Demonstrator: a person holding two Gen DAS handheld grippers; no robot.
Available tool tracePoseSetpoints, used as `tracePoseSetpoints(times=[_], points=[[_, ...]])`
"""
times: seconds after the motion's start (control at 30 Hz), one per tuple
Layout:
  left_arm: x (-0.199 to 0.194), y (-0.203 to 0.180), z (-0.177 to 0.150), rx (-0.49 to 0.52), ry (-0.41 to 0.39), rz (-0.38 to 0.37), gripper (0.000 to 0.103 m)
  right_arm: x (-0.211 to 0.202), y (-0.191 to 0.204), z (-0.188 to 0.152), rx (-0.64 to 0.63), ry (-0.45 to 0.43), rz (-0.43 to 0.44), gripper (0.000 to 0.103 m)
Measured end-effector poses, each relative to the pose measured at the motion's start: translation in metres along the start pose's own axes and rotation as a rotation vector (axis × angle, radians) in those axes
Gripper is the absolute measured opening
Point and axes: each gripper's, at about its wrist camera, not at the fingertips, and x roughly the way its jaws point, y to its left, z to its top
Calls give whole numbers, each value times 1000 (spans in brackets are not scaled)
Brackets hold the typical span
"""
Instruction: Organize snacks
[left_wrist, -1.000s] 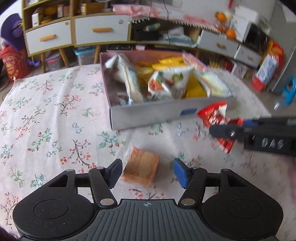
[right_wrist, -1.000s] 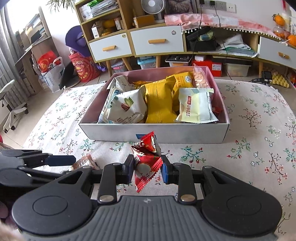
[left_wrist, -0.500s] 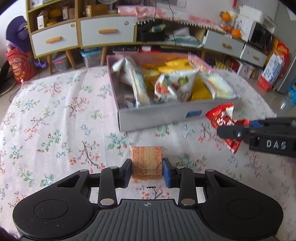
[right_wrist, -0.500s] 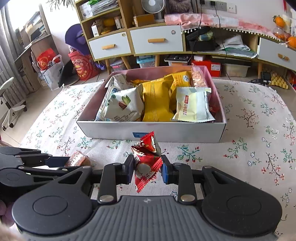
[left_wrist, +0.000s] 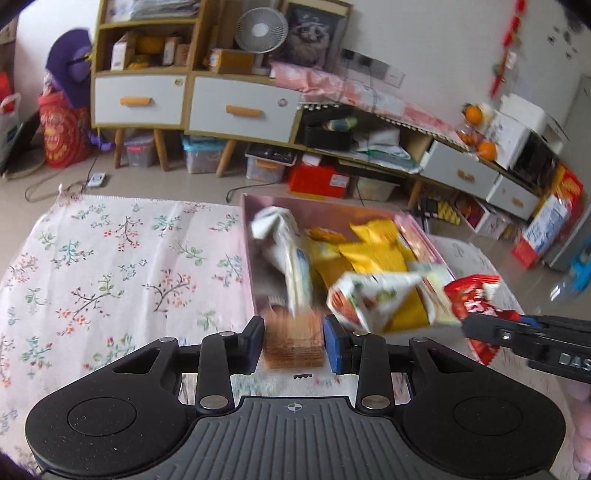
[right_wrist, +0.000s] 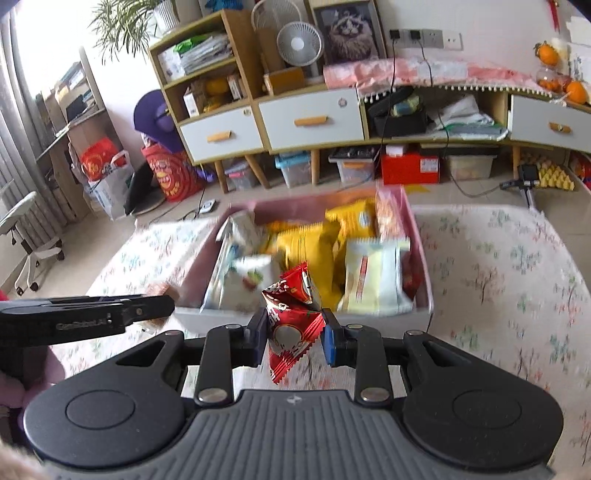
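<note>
Cloth (left_wrist: 110, 266): floral, pink-white, covers the lower left of the left wrist view and both sides of the right wrist view.

Box (right_wrist: 421, 258): pink inside, grey-white front wall, sits on the cloth mid-frame. Already packed with snacks: yellow packs (right_wrist: 306, 243), a pale pack (right_wrist: 373, 280) at the right, a white pack (left_wrist: 373, 299) with red and green print toward the front. Contents blurred.

Cabinet (right_wrist: 310, 118): white drawers with orange handles, along the top of both views; fan (right_wrist: 297, 44) on top of it.

Left gripper (left_wrist: 294, 345): lower centre of its own view, jaws closing on a brown wafer pack (left_wrist: 293, 347); both pads touch its sides. Pack is seen against the box's front edge. In the right wrist view this gripper comes in from the left edge.

Right gripper (right_wrist: 294, 341): pressed together on a red packet (right_wrist: 291, 325), pinched at its middle, top corner standing up in front of the box wall, tail hanging below the pads. In the left wrist view it shows at the right edge, red packet near the box's right corner.
</note>
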Motion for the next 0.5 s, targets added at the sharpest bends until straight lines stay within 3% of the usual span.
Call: tracePoseSetpoints(times=[0.3,0.47,0.5], points=[[34,17,11,-96,1,-17,26,40,-14,38,32,-16,7,27],[24,20,7,-34,43,13,38,44,-15,32,30,-5,24,27],[22,21,6,-23,45,15,49,44,-14,31,20,-2,23,27]])
